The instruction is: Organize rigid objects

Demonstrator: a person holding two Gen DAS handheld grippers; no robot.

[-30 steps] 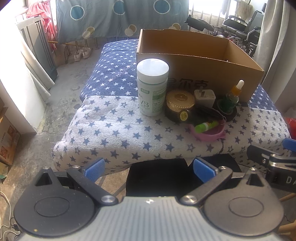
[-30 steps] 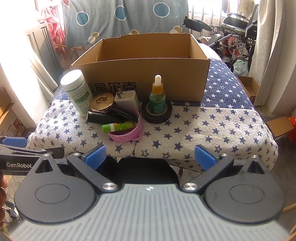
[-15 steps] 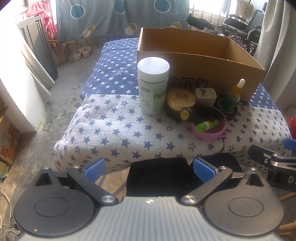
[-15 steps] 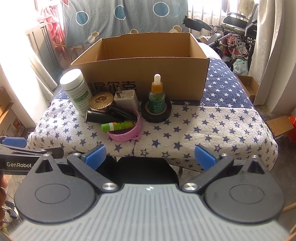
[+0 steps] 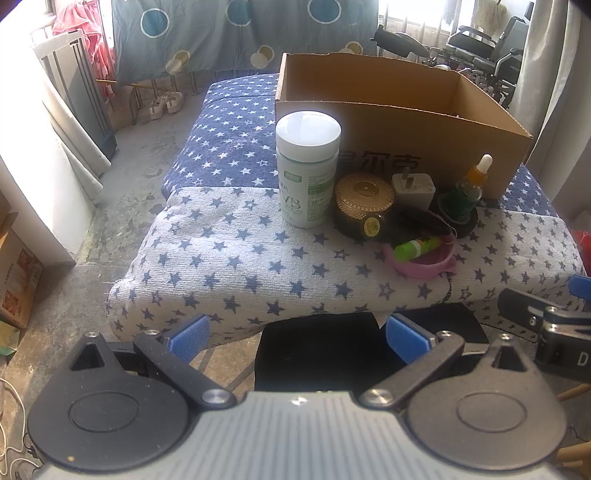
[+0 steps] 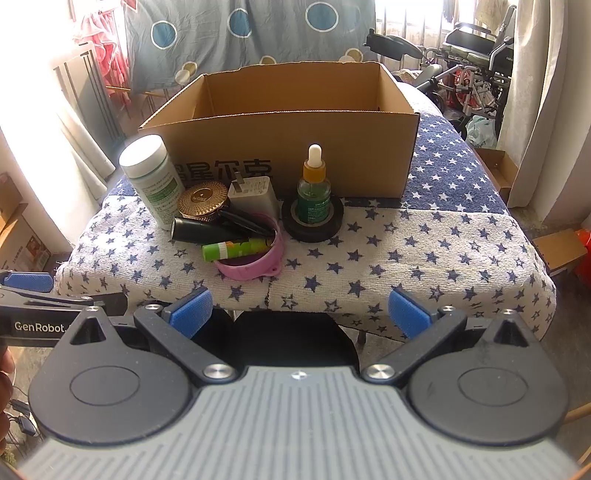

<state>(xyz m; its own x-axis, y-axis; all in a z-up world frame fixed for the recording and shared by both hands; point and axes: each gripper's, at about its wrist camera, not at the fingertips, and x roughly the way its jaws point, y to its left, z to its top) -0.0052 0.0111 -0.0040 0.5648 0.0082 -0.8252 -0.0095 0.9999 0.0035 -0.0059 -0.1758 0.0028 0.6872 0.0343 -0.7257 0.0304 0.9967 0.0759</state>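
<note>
An open cardboard box (image 6: 295,147) (image 5: 406,122) stands on a star-patterned table (image 6: 424,251). In front of it sit a white pill bottle (image 5: 308,170) (image 6: 151,177), a gold-lidded jar (image 5: 364,203) (image 6: 203,201), a white charger plug (image 6: 255,194), a dropper bottle (image 6: 314,188) inside a black tape roll (image 6: 314,225), a black tube (image 6: 203,232), a green tube (image 6: 240,249) and a pink ring (image 6: 255,266). My left gripper (image 5: 295,339) and right gripper (image 6: 297,312) are open and empty, short of the table's front edge.
A patterned blue curtain (image 6: 240,33) hangs behind the table. A wheelchair (image 6: 476,48) stands at the back right. A small cardboard box (image 6: 557,247) lies on the floor at the right. White panels (image 5: 66,122) lean at the left.
Both grippers have moved slightly closer to the table. Both stay open, and the objects have not moved.
</note>
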